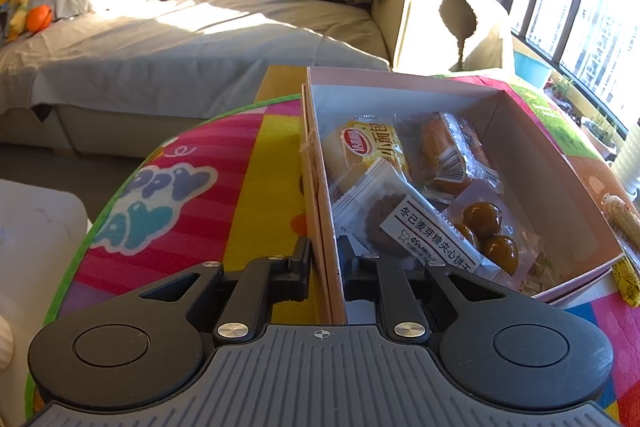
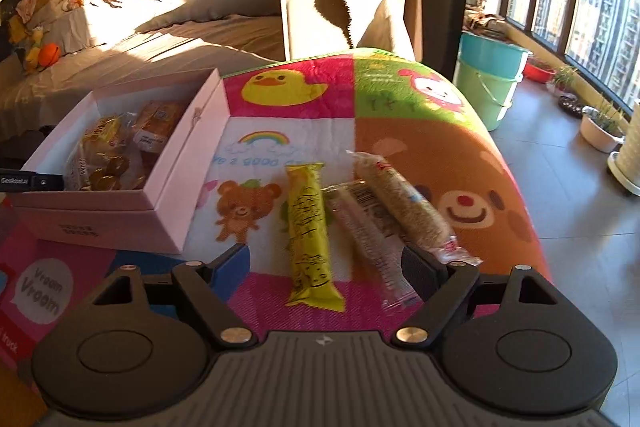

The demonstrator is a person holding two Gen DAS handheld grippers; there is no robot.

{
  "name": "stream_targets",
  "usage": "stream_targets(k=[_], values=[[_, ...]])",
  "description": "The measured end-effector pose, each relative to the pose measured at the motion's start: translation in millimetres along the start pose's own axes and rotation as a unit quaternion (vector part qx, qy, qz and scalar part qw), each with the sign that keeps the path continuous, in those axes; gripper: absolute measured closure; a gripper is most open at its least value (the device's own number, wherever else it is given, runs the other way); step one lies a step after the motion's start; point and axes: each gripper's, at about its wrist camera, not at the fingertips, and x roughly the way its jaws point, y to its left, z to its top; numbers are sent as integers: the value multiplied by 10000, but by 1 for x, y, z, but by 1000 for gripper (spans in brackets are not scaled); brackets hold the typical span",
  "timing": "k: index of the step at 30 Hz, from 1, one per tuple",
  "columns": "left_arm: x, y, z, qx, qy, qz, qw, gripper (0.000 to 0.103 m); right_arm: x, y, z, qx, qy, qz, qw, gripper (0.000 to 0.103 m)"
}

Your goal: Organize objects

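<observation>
Left hand-held gripper [image 1: 324, 259] clamps the box [image 1: 320, 195] wall; right hand-held gripper [image 2: 324, 259] hovers spread above snack sticks [image 2: 310, 231].

The left claw [image 1: 325, 259] clamps the near wall of the pink box [image 1: 532, 163], which holds wrapped snacks [image 1: 420, 187].

Two close wrist views, shared box [image 1: 520, 131] [image 2: 168, 163]

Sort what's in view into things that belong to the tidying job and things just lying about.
Job: pink box, gripped at its wall by the left gripper; yellow snack bar; clear-wrapped bar; rice bar.

Lying about: buckets; orange ball; plant pots.
</observation>
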Motion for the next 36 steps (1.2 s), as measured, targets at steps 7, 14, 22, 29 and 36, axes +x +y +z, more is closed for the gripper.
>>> stream_targets(k=[7,14,22,29,36], values=[[0,0,0,-2,-3,2,10000,87,18,-20,-8,359,237,-133,9990,19],[0,0,0,-4,-4,2,10000,87,18,-2,-6,102,56,-15,9999,43],[1,-1,0,-2,-9,40,10000,87,42,32,13,-353,41,158,9992,52],[3,-2,2,54,-21,25,10000,87,47,38,14,-458,500,323,9972,82],[5,2,0,13,-53,-78,10000,87,-13,36,-8,-330,952,599,9931,82]])
